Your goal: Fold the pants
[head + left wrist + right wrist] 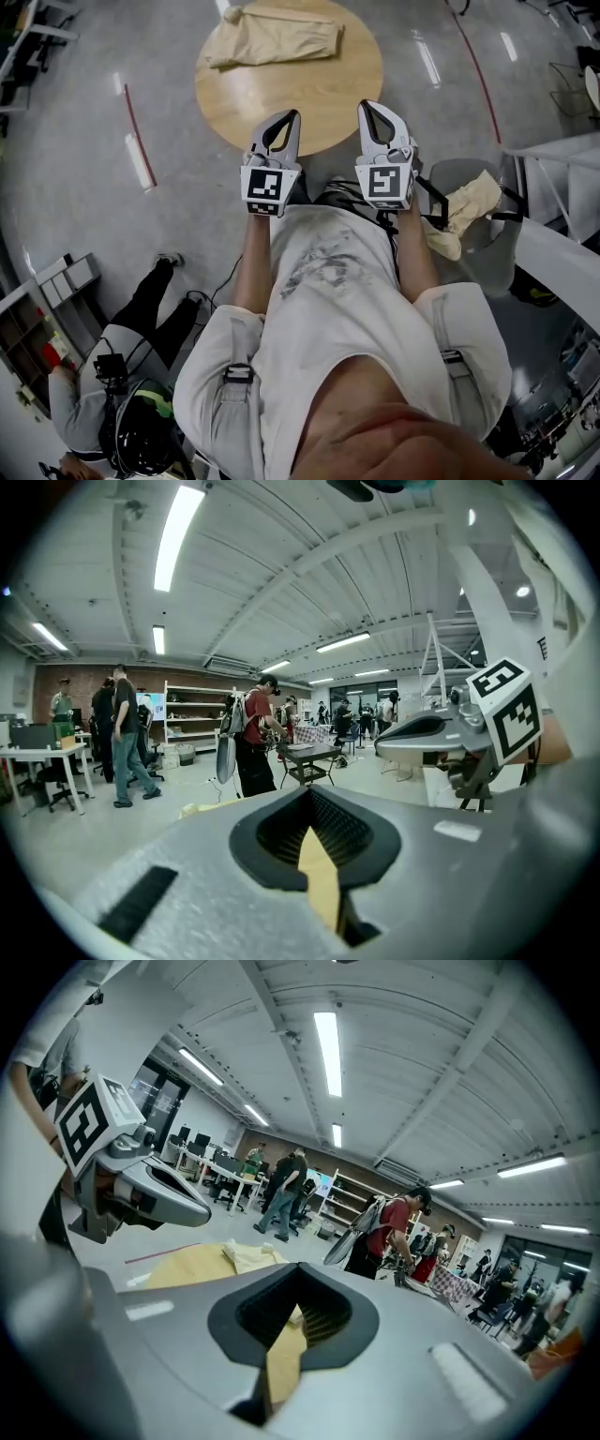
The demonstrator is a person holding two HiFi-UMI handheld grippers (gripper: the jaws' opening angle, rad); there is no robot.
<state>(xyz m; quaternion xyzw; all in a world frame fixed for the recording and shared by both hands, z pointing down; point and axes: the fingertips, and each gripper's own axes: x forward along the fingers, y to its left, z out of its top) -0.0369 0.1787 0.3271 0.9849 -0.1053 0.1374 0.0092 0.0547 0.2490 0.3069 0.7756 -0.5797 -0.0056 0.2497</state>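
- Round wooden table (314, 98): on the grey floor, taken as landmark for everything below.
- Pants (277, 42): beige, lying as a long flat bundle on the table's far half, towards its left side, with one end bunched at the table's far-left rim.
- Left gripper (292, 115): clenched shut with nothing in it, held above the table's near edge, well apart from the pants.
- Right gripper (368, 106): likewise closed tight and empty, above the table's near edge, just right of the left gripper and level with it.
- Through the slot of each closed pair of jaws: only a sliver of the tabletop.
- Red tape line (139, 122): on the floor to the left of the table.
- Grey bin (448, 178): on the floor to the near right of the table, with a cream cloth (469, 202) draped over its rim.
- Seated person in black trousers (155, 305): on the floor to the near left of the table.
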